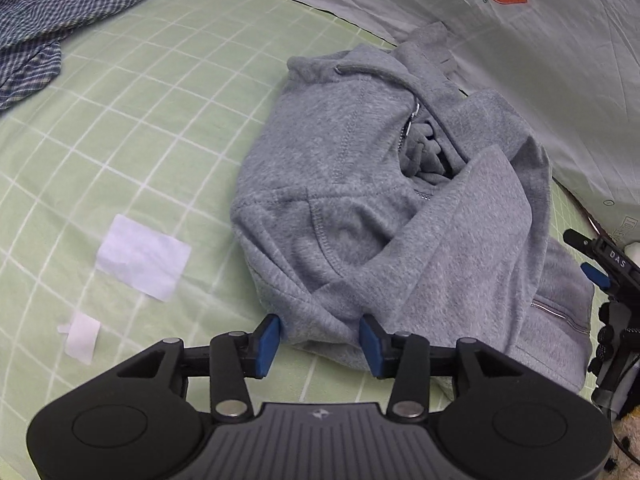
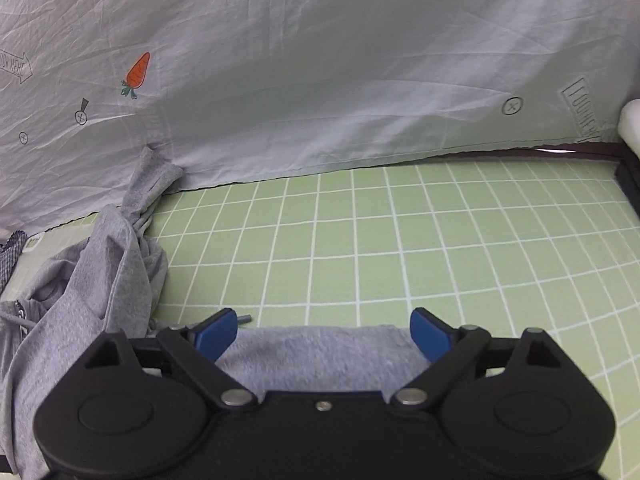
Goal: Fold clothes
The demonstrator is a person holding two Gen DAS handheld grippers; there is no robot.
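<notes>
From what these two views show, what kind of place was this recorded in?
Probably a bedroom, with the work done on a bed: a green grid-patterned sheet covers the surface, a pale carrot-print cloth hangs behind it, and a grey hoodie and a checked shirt lie on it.

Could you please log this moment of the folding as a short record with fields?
surface: green checked sheet
garment in work: grey hoodie, bunched, zip partly open
left gripper: open, hoodie hem between its pads
right gripper: open wide, grey fabric beneath it
other clothing: blue checked shirt, crumpled at the far corner
loose bits: two white paper scraps beside the hoodie
backdrop: white cloth with carrot print
</notes>
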